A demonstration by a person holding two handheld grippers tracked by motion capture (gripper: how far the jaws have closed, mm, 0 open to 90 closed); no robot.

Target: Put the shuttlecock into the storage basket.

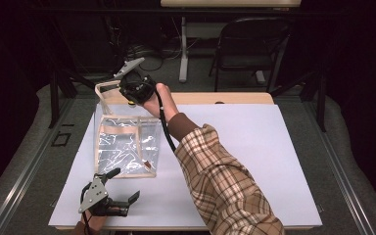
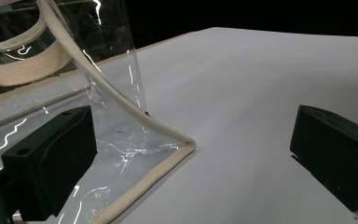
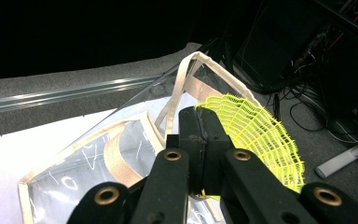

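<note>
A clear plastic bag (image 1: 125, 142) with cream trim and a cream strap stands on the left half of the white table (image 1: 254, 156). My right gripper (image 1: 129, 90) hovers over the bag's far rim. In the right gripper view the right gripper (image 3: 199, 116) is shut on a yellow mesh net (image 3: 261, 135), held just above the bag's open top (image 3: 186, 79). My left gripper (image 1: 122, 185) rests low at the table's front left, open. In the left gripper view the bag's near bottom corner (image 2: 182, 144) lies between the wide-apart jaws of the left gripper (image 2: 193, 161), untouched by them.
A plaid sleeve (image 1: 225, 181) crosses the table's middle from the bottom edge. Behind the table stand a dark folding chair (image 1: 252, 44) and a white desk leg (image 1: 183, 49), with cables on the floor. The white surface extends to the right of the bag.
</note>
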